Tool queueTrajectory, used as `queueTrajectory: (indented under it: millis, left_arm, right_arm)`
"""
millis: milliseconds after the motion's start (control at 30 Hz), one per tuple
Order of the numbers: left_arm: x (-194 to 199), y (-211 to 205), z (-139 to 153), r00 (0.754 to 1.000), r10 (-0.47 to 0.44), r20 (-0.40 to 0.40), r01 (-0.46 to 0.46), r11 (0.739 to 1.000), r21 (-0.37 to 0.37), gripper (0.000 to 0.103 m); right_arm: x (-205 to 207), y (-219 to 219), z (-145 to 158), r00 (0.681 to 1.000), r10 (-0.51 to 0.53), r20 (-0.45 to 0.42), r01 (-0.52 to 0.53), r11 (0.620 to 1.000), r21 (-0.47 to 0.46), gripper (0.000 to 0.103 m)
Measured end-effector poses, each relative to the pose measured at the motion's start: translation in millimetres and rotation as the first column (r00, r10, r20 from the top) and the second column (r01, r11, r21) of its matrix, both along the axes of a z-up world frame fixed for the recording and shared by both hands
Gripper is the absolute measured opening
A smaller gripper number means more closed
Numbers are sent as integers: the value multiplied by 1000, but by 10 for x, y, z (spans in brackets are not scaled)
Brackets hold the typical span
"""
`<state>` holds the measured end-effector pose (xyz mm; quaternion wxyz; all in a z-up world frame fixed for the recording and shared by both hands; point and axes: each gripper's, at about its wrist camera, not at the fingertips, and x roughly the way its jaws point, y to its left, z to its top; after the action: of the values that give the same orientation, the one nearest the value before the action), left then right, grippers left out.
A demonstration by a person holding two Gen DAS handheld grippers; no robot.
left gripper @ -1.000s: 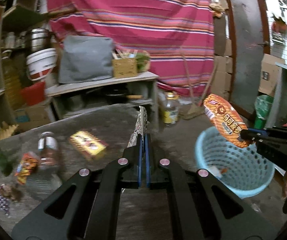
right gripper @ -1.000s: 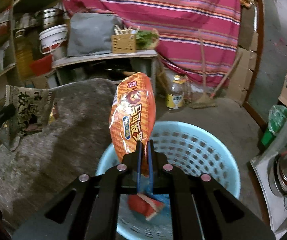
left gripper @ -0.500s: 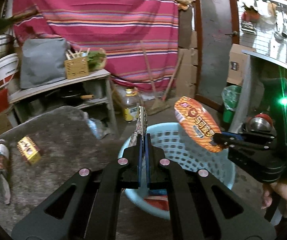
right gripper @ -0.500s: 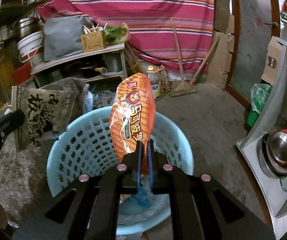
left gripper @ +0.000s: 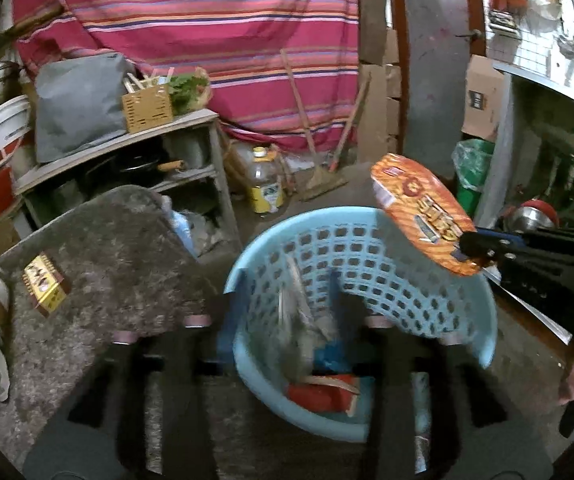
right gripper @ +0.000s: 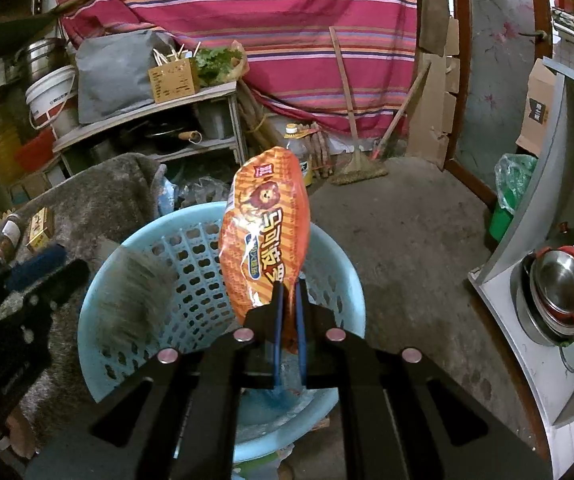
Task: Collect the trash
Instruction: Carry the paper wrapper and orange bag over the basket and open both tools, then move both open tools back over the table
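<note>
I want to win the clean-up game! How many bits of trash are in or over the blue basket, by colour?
Orange snack bag, held over the blue basket: 1
Grey wrapper, blurred, inside the rim: 1
Red packet, at the bottom: 1
Total: 3
A blue patch at the bottom is too blurred to count.

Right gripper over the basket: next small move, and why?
Probably open the right gripper: it is shut on the orange snack bag, which hangs above the light blue perforated plastic basket, so the bag should drop inside.
</note>
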<state>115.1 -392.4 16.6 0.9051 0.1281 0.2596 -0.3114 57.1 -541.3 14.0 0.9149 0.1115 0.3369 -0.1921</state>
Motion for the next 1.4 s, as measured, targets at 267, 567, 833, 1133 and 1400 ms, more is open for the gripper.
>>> queueTrajectory:
  millis: [267,567,833,1133,1400]
  left_arm:
    - [162,296,143,992,119,33,-118,992,-40,86]
    - [273,690,281,977,207,44,-204,977,-55,96]
    - [298,1150,326,958,279,68,-276,960,-51,98]
    - [471,1974,356,927,372,42,-368,927,-76,98]
    - [690,2772,307,880,473,52,-470,881,-58,98]
  right_arm:
    - [87,74,-61,999,26,-38,-26,1000,13,6]
    - [296,218,-231,991,65,-116,-60,997,40,11]
    - [439,329,-272,986,4,-167,-8,1000,-23,77]
    - [568,876,89,997,76,27,-75,997,-19,88]
    - [821,1722,246,969,219,111,-210,974,-87,88]
